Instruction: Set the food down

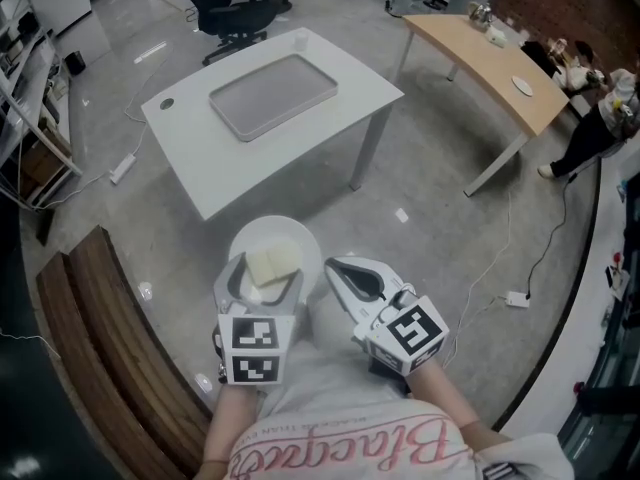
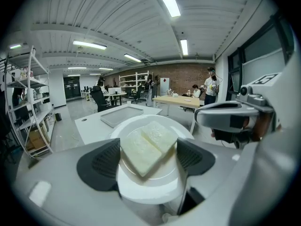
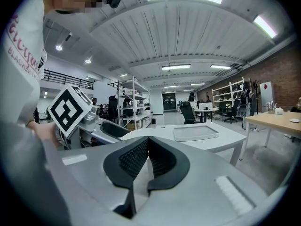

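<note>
A white plate carrying two pale slabs of food hangs in the air over the floor, short of the white table. My left gripper is shut on the plate, one jaw at each side of its near rim. In the left gripper view the food lies on the plate between the dark pads. My right gripper floats just right of the plate, shut and holding nothing; its pads meet.
An empty grey tray lies on the white table. Behind it stands a black office chair. A wooden desk is at the back right, a person beside it. A curved wooden bench runs along my left. Cables cross the floor.
</note>
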Demonstrator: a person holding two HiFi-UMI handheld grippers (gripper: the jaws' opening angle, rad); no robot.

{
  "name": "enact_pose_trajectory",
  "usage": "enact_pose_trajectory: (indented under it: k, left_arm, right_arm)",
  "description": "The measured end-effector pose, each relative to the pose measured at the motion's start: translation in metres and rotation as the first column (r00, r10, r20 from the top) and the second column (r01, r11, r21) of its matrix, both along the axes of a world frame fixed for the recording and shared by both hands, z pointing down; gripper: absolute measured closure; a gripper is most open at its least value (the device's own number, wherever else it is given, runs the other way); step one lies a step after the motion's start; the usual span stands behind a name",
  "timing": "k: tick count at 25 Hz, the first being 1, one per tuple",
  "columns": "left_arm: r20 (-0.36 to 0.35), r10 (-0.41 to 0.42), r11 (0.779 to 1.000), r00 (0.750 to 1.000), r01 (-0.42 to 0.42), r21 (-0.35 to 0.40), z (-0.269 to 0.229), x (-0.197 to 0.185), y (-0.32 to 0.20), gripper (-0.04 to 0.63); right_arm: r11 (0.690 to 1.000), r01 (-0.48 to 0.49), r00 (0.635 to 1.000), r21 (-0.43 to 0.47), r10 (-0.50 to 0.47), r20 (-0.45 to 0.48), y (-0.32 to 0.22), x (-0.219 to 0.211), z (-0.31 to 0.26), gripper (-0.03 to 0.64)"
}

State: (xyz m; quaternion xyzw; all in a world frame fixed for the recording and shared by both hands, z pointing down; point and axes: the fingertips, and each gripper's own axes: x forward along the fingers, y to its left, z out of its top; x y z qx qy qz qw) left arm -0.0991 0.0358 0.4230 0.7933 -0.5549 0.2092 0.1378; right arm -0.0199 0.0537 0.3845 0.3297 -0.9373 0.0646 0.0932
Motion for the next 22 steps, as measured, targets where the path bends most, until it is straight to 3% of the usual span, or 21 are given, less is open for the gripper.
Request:
enact_pose_trajectory:
  k: [13,22]
  left_arm:
    - [0.038,-0.006,1.000,0.999,0.007,-0.015,0.005,-0.007,-0.063,0.221]
    - [0.036,-0.038,0.999,0.999,0.038,-0.008,-0.002,-0.004,-0.136,0.221]
  right_arm:
    - [0.999,0.024,0.999,-0.031,-0.023,0.030,-0.069,-0.010,0.008,0.615]
    - [0.998,0.059,0.998,-0.036,-0.058,0.019,-0.144,-0.006,0.002,0.615]
